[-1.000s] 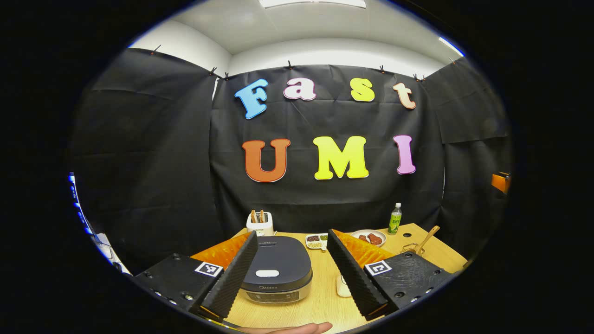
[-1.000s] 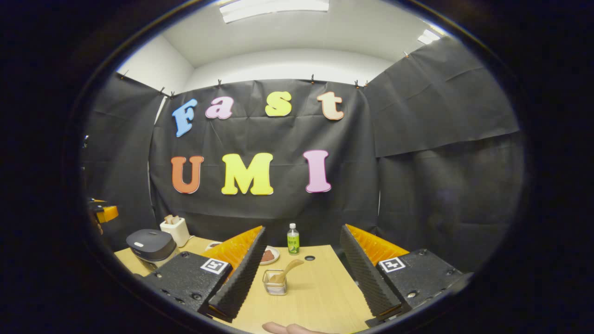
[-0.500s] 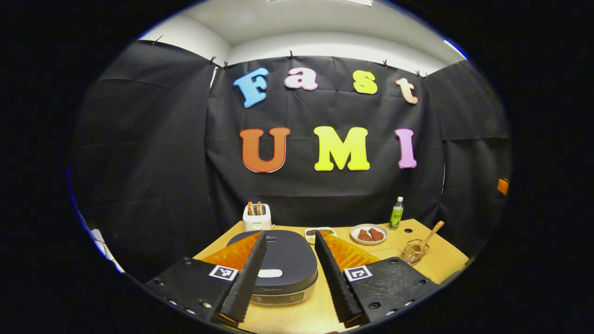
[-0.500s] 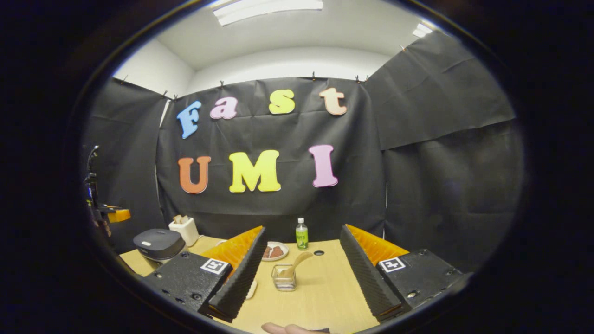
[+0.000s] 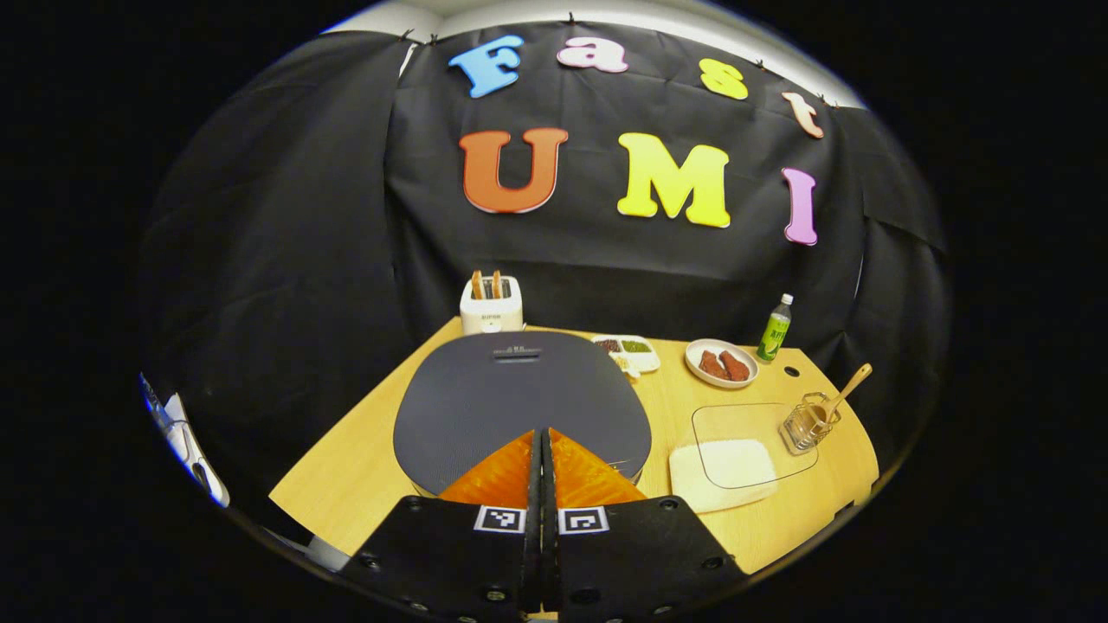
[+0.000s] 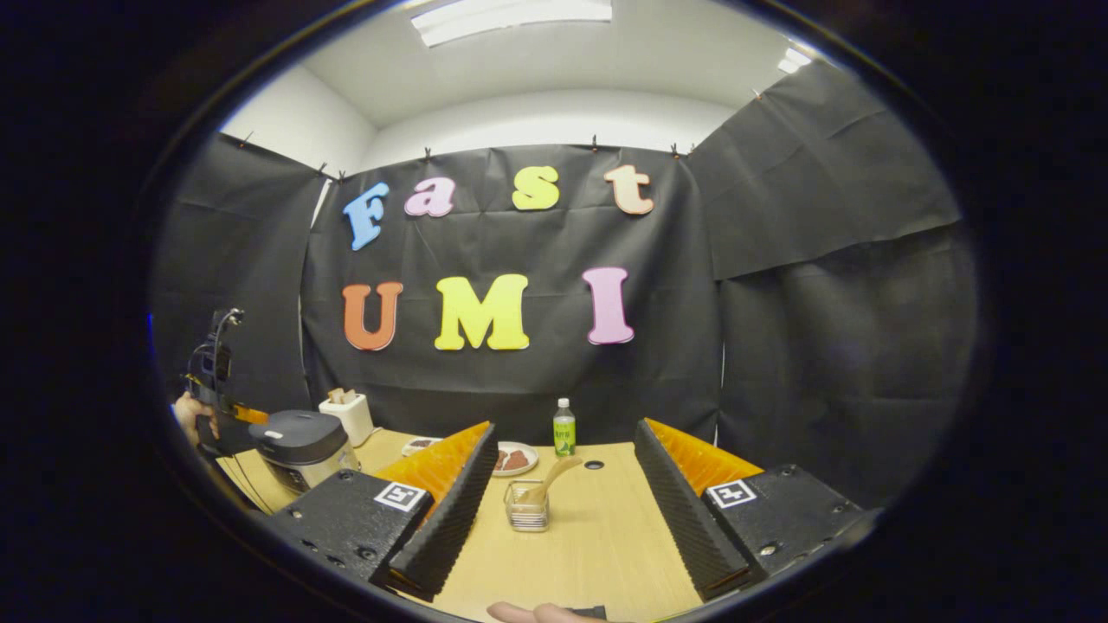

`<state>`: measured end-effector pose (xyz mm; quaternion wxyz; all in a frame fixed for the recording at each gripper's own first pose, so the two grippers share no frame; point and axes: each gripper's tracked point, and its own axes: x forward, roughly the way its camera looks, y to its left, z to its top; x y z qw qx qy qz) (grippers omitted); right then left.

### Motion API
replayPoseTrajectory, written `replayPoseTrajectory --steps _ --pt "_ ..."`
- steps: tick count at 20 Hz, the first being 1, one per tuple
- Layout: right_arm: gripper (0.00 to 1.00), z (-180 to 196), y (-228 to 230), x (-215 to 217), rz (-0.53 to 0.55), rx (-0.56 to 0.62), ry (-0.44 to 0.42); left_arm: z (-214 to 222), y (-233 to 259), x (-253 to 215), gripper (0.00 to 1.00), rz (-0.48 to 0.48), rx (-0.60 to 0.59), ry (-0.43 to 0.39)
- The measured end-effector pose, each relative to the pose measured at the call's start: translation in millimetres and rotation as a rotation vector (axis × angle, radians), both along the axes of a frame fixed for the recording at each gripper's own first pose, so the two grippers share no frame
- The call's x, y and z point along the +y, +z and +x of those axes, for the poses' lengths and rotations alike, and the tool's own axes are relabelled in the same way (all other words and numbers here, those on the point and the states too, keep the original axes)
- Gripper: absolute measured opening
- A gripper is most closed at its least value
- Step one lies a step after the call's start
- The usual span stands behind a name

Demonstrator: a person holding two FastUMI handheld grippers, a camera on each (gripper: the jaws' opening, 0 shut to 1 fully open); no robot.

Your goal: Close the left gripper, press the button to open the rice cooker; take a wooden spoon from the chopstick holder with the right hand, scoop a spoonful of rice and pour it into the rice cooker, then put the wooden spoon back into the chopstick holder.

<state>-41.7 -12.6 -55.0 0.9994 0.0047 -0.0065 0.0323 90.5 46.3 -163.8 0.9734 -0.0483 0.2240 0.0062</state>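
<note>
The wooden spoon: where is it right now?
The wooden spoon stands tilted in the chopstick holder on the table, between the right gripper's open fingers in the right gripper view, in front of the green bottle.

A white toaster [image 5: 491, 305] holding two slices stands at the far edge of the wooden table [image 5: 363, 450], against the black cloth wall [image 5: 286, 260]. A divided dish of beans [image 5: 625, 349], a plate of brown food [image 5: 721, 363] and a green bottle [image 5: 776, 327] line the back.

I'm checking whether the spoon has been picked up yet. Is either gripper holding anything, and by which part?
Nothing is held. The left gripper is shut on itself over the rice cooker; the right gripper is open, and the wooden spoon sits in its holder.
</note>
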Motion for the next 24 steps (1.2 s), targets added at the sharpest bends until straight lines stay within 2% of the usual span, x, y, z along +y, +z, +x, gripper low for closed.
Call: replayPoseTrajectory --steps 4,5,6,7,8,9,10,11,14,15,16,18,19,20,21,22,23,24 --pt "1.0 0.9 -8.5 2.7 -0.01 0.014 0.009 8.2 -16.5 6.0 0.0 0.002 0.046 0.016" --pt "0.93 2.1 -10.4 2.5 -0.009 0.018 0.009 4.2 -16.2 4.1 0.0 0.007 0.054 0.009" --pt "0.93 2.7 -12.0 2.5 -0.007 0.024 0.01 4.6 -19.0 4.3 0.0 0.007 0.068 0.006" --pt "1.0 2.7 -14.8 2.5 -0.005 0.032 0.011 3.1 -20.9 5.1 0.0 0.0 0.078 0.015" --pt "1.0 2.5 -16.1 1.8 -0.001 0.037 0.011 2.3 -20.6 6.5 0.01 -0.011 0.09 0.027" --pt "0.93 3.5 -17.0 1.1 0.002 0.039 0.01 3.2 -20.6 6.3 0.01 -0.018 0.097 0.039" --pt "0.93 3.5 -18.8 -0.8 0.001 0.042 0.007 4.2 -22.0 5.4 0.01 -0.009 0.102 0.044" --pt "1.0 4.5 -21.3 -2.1 0.001 0.045 0.004 3.6 -27.8 4.9 0.01 0.008 0.115 0.047" --pt "1.0 5.3 -29.8 -2.7 0.007 0.058 0.002 4.1 -26.2 5.6 0.01 0.05 0.067 0.063" --pt "0.93 6.9 -33.8 -1.5 0.011 0.068 0.006 5.7 -26.6 5.8 0.01 0.051 0.054 0.067" --pt "1.0 7.5 -37.6 -0.2 0.013 0.078 0.012 5.5 -25.6 5.5 0.01 0.038 0.049 0.074" --pt "1.0 9.4 -44.8 -0.4 0.004 0.097 0.014 6.5 -20.3 5.7 0.01 0.033 0.023 0.071" --pt "0.93 11.1 -48.2 -2.8 -0.003 0.103 0.009 4.7 -19.6 7.3 0.01 0.043 0.025 0.069" --pt "1.0 12.2 -50.6 -5.4 -0.009 0.106 0.002 9.1 -16.7 8.5 0.0 0.045 0.02 0.074" --pt "1.0 13.4 -53.9 -7.9 -0.015 0.11 -0.008 -6.3 -0.9 5.9 0.05 0.05 -0.034 0.079" --pt "0.93 15.1 -56.5 -10.5 -0.02 0.114 -0.016 -11.2 22.0 4.4 0.17 0.073 -0.118 0.084" --pt "1.0 16.1 -60.5 -10.9 -0.023 0.121 -0.022 -18.4 50.6 7.9 0.37 0.114 -0.211 0.103" --pt "1.0 17.4 -64.1 -10.6 -0.025 0.13 -0.023 -32.2 75.1 6.8 0.57 0.14 -0.266 0.113"
